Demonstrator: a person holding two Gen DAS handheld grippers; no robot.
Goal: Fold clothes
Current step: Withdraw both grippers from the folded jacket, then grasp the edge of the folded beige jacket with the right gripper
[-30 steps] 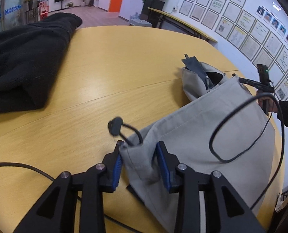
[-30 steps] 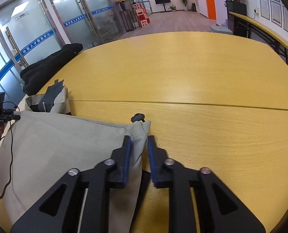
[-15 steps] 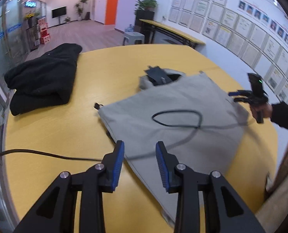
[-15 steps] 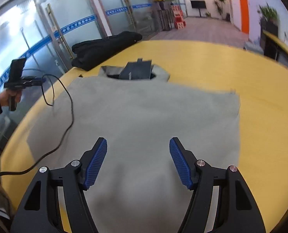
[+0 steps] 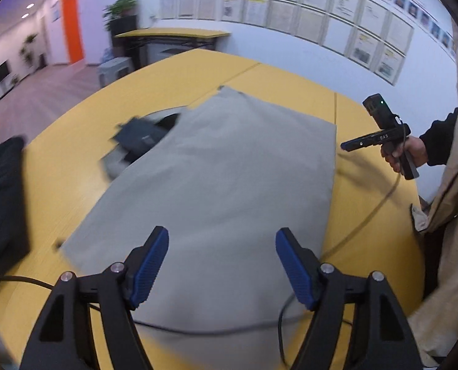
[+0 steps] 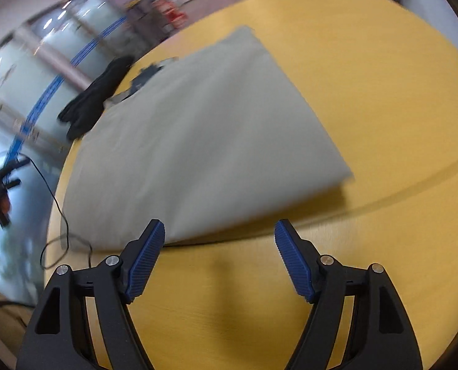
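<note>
Left wrist view: one black garment (image 5: 0, 203) lies at the left edge of the yellow table (image 5: 182, 71) — judged set aside, either done or waiting. Beside it, one grey garment (image 5: 229, 169) lies flat as a folded rectangle near the table's middle, a darker flap at its far-left end, spread for a further fold. The left gripper (image 5: 222, 266) hangs above its near edge, fingers (image 5: 150, 265) wide and opening, nothing between them. At right, a hand (image 5: 405, 154) carries the right gripper. Right wrist view: the right gripper (image 6: 219, 260) hovers over bare table just short of the cloth, fingers (image 6: 293, 260) also wide, opening, empty — two garments, two grippers, one trailing cable (image 5: 368, 215).
</note>
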